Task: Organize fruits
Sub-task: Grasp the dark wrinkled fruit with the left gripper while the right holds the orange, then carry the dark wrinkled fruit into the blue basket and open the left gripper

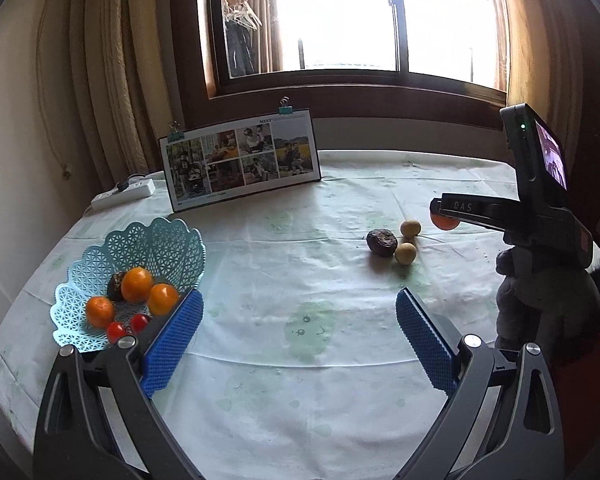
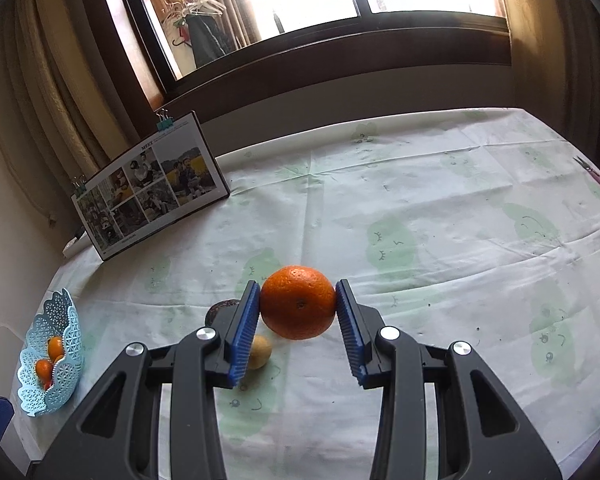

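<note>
Fruits already fill my pale blue lattice basket (image 1: 156, 240) at about nine o'clock in the left wrist view: three oranges (image 1: 137, 284), a dark wrinkled fruit (image 1: 115, 286) behind them and two small red tomatoes (image 1: 117, 331) at its near rim; my left gripper (image 1: 300, 320) hangs released above the tablecloth (image 1: 300, 380), its blue pads (image 1: 174, 344) spread wide with nothing between them, the left pad just beside the basket; at two o'clock a dark wrinkled passion fruit (image 1: 382, 242) and two small tan fruits (image 1: 410, 229) lie close together on the cloth; further right, at three o'clock, my right gripper (image 1: 444, 220) shows side-on with an orange (image 1: 444, 223) at its tip; a photo board (image 1: 240, 162) stands at twelve o'clock under the window (image 1: 360, 20).

Seen from the right wrist, my right gripper (image 2: 298, 306) is clenched on that orange (image 2: 298, 302), both pads touching its sides, held above the cloth; beneath, at seven o'clock of the orange, one tan fruit (image 2: 259, 352) and the dark fruit (image 2: 220, 310) peek out beside the left pad; the basket (image 2: 66, 360) sits far off at nine o'clock.
</note>
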Demonstrator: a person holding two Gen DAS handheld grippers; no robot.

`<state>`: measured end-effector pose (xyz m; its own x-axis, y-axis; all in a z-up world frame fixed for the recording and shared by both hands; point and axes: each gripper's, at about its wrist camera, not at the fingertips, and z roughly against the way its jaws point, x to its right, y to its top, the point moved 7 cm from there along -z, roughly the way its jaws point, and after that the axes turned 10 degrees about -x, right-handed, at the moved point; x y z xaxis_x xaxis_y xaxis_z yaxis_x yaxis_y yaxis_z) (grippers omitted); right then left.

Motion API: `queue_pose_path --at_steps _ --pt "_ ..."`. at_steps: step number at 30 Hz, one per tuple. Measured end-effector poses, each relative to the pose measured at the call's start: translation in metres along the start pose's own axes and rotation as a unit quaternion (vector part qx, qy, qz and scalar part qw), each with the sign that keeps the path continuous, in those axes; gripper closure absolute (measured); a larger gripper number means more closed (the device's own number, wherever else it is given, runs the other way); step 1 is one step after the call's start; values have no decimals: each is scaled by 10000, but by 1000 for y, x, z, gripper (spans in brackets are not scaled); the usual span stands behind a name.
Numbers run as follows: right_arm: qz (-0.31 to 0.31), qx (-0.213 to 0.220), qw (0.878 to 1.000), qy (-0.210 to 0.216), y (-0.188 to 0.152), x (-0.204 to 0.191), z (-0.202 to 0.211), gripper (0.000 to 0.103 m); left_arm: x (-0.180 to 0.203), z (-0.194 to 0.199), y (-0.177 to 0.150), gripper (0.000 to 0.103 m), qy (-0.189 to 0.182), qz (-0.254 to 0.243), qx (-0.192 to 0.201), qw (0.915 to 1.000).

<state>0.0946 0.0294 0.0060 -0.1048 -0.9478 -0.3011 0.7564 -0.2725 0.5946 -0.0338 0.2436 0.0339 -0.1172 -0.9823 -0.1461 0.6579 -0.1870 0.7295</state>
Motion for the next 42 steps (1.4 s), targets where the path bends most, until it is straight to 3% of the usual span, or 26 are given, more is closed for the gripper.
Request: queue_pose_path --at_steps 8,12,16,22,27,34,42 --pt "-208 -98 9996 -164 3 36 1 64 31 -46 30 5 -526 -118 -306 9981" --pt "-299 -142 9988 -355 5 58 -3 64 51 -83 45 15 -771 -163 -579 9952" --pt "-430 -142 9985 -323 6 70 -6 64 71 -116 60 16 -964 -121 -811 9920" --pt "-349 -213 9985 -351 2 65 -14 64 92 -162 71 37 -1247 -15 -1233 9845" --pt "-279 -136 9985 -442 2 61 -14 64 92 -186 63 63 -1435 111 -1536 9776" --pt "23 87 9991 -406 0 48 -13 64 86 -188 60 63 -1588 233 -1395 9771" --pt "-253 58 9996 -134 -1 57 -13 64 63 -185 66 63 -1263 537 -1115 9842"
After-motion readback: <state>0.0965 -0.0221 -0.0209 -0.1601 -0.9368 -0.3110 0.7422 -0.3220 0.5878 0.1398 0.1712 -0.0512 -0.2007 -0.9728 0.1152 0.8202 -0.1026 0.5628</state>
